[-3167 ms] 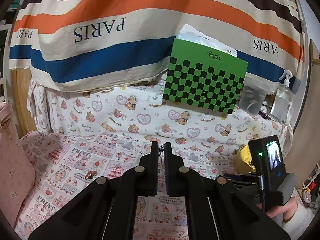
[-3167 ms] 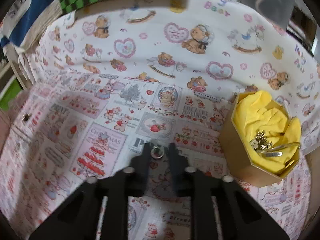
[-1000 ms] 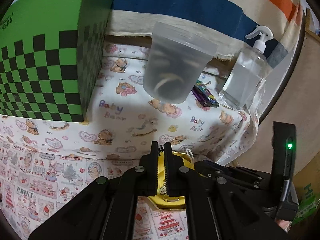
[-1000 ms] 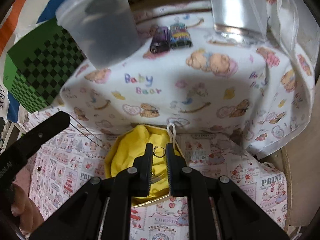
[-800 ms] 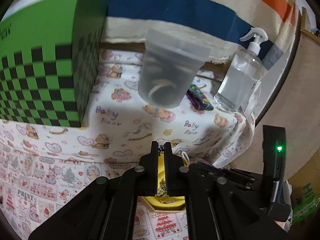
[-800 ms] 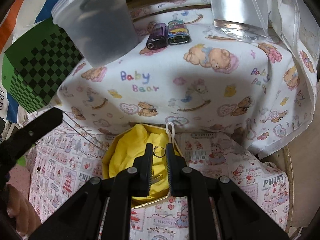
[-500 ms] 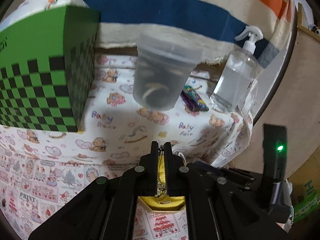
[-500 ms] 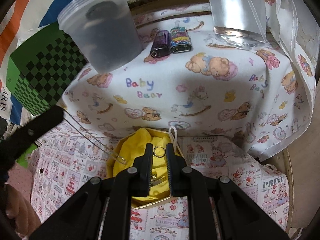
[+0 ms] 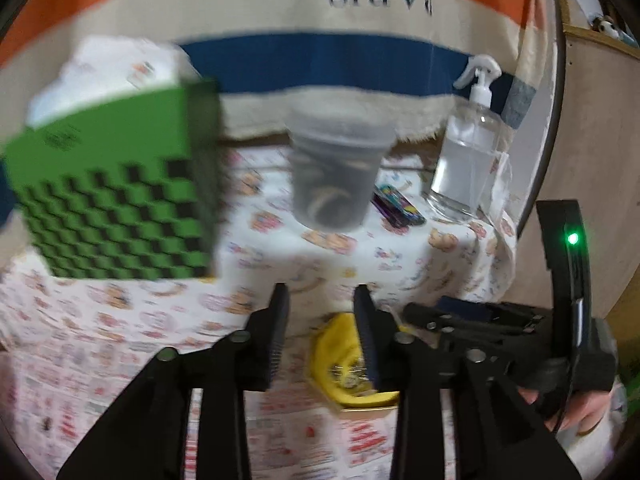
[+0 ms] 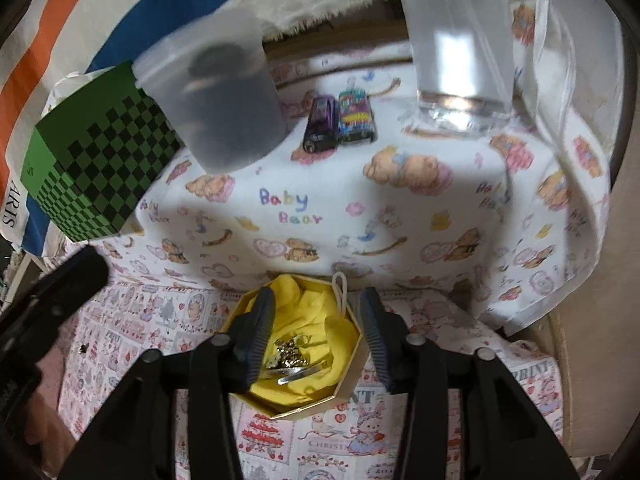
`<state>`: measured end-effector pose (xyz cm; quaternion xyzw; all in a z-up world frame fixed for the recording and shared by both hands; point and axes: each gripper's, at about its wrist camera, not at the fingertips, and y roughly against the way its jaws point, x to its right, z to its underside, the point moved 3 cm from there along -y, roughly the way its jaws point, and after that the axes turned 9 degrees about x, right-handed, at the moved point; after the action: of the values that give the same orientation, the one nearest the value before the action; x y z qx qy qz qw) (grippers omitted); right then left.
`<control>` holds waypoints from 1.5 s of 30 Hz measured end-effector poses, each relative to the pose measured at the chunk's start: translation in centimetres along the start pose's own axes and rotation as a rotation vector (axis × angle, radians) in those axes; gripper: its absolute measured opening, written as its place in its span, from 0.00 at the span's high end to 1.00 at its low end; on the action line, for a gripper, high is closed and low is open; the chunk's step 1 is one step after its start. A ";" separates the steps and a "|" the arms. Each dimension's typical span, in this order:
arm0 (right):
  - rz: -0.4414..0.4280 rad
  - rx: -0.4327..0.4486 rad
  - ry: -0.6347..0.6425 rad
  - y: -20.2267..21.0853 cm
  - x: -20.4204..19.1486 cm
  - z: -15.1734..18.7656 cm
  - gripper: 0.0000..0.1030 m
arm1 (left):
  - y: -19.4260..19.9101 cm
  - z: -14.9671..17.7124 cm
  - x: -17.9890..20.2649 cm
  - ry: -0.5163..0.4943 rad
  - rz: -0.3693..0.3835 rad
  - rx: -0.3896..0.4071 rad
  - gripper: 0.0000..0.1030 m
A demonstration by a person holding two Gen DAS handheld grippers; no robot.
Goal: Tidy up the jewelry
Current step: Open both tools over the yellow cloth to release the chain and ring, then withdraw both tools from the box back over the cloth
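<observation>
Sitting in the yellow-lined box (image 10: 352, 364) on the table, the jewelry (image 10: 294, 354) is a small gold and silver heap. Both jaws are opening with nothing between them: right hand-held gripper (image 10: 314, 312) right over the box, left hand-held gripper (image 9: 320, 312) just beside it. To finish cleanly, lift both straight up so no chain snags.

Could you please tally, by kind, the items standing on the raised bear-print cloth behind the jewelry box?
Green-and-black checkered box: 1
Frosted translucent plastic cup: 1
Small lighters: 2
Clear plastic spray bottle: 1
Total: 5
</observation>
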<state>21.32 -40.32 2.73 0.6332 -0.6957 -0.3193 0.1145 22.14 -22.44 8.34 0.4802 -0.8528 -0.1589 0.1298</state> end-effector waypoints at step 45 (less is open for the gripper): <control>-0.018 0.132 0.243 0.4 -15.1 8.5 0.00 | 11.5 11.7 -28.5 0.211 -0.487 -0.068 0.13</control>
<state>18.86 -23.35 0.14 0.6798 -0.6904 -0.1945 0.1530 23.20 9.40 0.25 0.6805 -0.6881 -0.1629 0.1921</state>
